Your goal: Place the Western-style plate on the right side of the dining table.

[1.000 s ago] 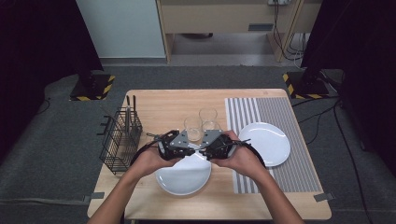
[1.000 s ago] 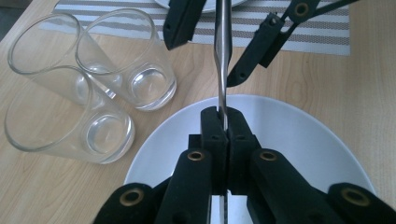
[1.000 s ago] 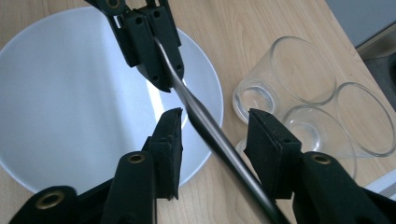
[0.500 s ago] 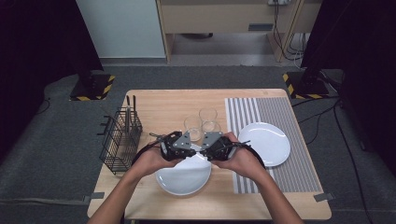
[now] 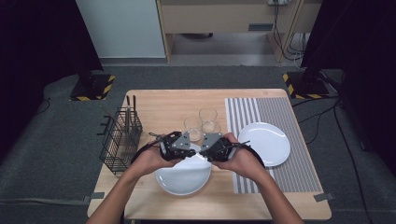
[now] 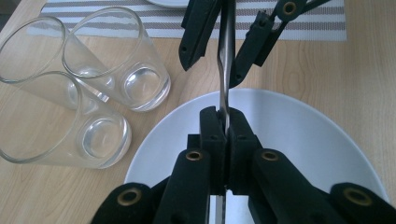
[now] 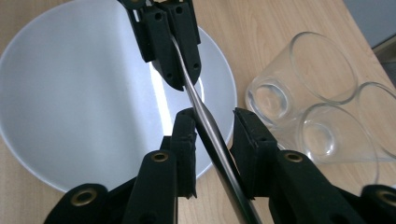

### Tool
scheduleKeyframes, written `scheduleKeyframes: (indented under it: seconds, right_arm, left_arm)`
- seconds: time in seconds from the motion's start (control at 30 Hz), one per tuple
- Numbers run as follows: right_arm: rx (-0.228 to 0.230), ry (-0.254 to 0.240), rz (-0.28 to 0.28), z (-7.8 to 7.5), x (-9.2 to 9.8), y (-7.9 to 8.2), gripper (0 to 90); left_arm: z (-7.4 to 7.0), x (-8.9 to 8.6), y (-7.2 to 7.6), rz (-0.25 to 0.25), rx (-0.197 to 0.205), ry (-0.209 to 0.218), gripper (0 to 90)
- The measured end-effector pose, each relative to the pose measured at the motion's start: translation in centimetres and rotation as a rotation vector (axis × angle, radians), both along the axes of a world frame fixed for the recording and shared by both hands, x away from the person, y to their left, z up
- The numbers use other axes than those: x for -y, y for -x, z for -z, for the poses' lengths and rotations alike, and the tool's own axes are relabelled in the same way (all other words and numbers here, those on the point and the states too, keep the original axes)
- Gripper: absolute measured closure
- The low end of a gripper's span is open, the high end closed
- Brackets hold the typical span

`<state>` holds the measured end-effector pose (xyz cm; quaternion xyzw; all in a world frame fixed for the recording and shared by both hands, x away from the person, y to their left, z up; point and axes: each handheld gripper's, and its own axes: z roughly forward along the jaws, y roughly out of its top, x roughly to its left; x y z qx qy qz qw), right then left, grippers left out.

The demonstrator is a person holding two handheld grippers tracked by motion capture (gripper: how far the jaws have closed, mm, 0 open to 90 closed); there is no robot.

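Left tool is seen clamped tight on a slim metal utensil, its two black jaws pressed flat against the strip. Held edge-on, the utensil cannot be told for a knife or another piece of cutlery. It runs from the left tool toward twelve o'clock in the left gripper view, where its far end passes between the jaws of the right tool.

In the right gripper view the right tool is seen with its jaws a narrow way apart around the utensil; they have just been closing. The strip lies against the jaw at nine o'clock, while a gap is left to the other jaw. Beyond it, at twelve o'clock, the left tool is seen gripping the same strip.

In the high view both tools are held tip to tip above the far rim of a white plate near the front edge of the bench. Two clear glasses stand touching each other just beyond the tools, at twelve o'clock. A second white plate rests on a striped mat at three o'clock, and a black wire basket stands at nine o'clock.
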<state>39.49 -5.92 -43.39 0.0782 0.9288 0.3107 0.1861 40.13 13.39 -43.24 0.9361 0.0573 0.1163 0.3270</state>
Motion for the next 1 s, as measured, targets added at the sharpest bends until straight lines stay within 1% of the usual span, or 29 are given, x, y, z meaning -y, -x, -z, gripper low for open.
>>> scheduleKeyframes:
  seconds: [0.1, 0.33, 0.4, 0.43, 0.5, 0.57, 0.63, 0.7, 0.8, 0.83, 1.0]
  right_arm:
    - [-0.002, 0.007, -0.015, 0.2, -0.2, 0.1, 73.4]
    - [0.015, 0.022, -0.033, 0.5, -0.6, 0.5, 76.9]
    - [0.016, 0.024, -0.038, 0.5, -0.7, 0.5, 77.2]
    - [0.006, 0.031, -0.038, 0.6, -0.8, 0.5, 77.7]
    - [0.001, 0.033, -0.037, 0.6, -0.9, 0.5, 78.0]
    - [-0.028, 0.037, -0.028, 0.8, -1.0, 0.5, 78.7]
    - [-0.032, 0.046, -0.026, 0.9, -1.0, 0.5, 79.0]
    - [-0.036, 0.045, -0.025, 1.1, -1.0, 0.4, 78.9]
    - [-0.035, 0.042, -0.027, 1.2, -1.0, 0.4, 79.5]
    - [-0.048, 0.035, -0.032, 1.2, -0.9, 0.5, 80.4]
    - [-0.057, 0.033, -0.029, 1.4, -1.1, 0.5, 81.3]
  left_arm:
    - [0.2, -0.2, -0.1, 0.007, -0.001, -0.002, 86.7]
    - [0.3, -0.4, -0.2, 0.009, 0.002, -0.012, 85.0]
    - [0.3, -0.4, -0.2, 0.012, -0.006, -0.015, 84.8]
    - [0.4, -0.4, -0.3, 0.013, -0.009, -0.020, 84.6]
    - [0.5, -0.4, -0.3, 0.012, -0.007, -0.026, 84.4]
    - [0.6, -0.3, -0.3, 0.013, -0.007, -0.035, 83.9]
    - [0.7, -0.2, -0.4, 0.012, -0.016, -0.039, 83.6]
    - [0.8, -0.2, -0.5, 0.013, -0.024, -0.037, 83.7]
    - [0.8, -0.2, -0.5, 0.010, -0.023, -0.034, 82.9]
    - [0.8, -0.3, -0.5, 0.011, -0.021, -0.031, 82.3]
    - [1.0, -0.4, -0.5, 0.001, -0.022, -0.023, 80.3]
